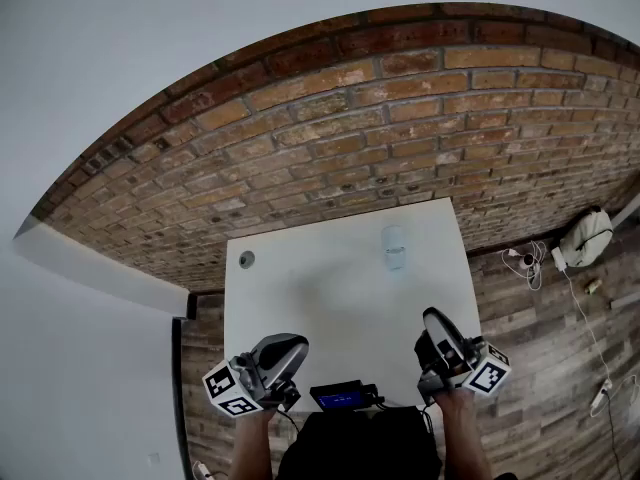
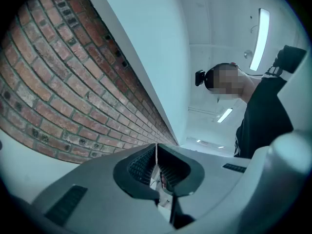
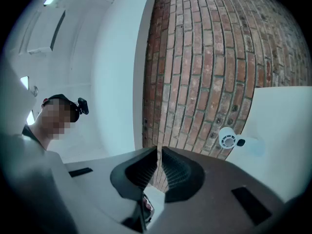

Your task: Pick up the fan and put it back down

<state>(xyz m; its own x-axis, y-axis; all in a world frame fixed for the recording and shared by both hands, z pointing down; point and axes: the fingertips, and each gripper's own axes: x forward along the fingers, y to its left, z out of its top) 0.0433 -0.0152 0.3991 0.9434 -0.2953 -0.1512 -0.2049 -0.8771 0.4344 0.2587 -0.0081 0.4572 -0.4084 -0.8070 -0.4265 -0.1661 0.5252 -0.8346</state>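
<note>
My left tongs [image 1: 288, 348] and right tongs [image 1: 438, 322] were pressed together, empty, over the table's [image 1: 330, 298] near edge. The fan [image 1: 394, 247] sat at 12 o'clock by the far edge, bare tabletop between.

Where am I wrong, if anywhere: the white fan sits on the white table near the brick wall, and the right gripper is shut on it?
Only the grip is wrong. The right gripper is shut, but on nothing. The right gripper view shows its jaws together and empty, with the fan well away from them on the white table, near the brick wall.
</note>
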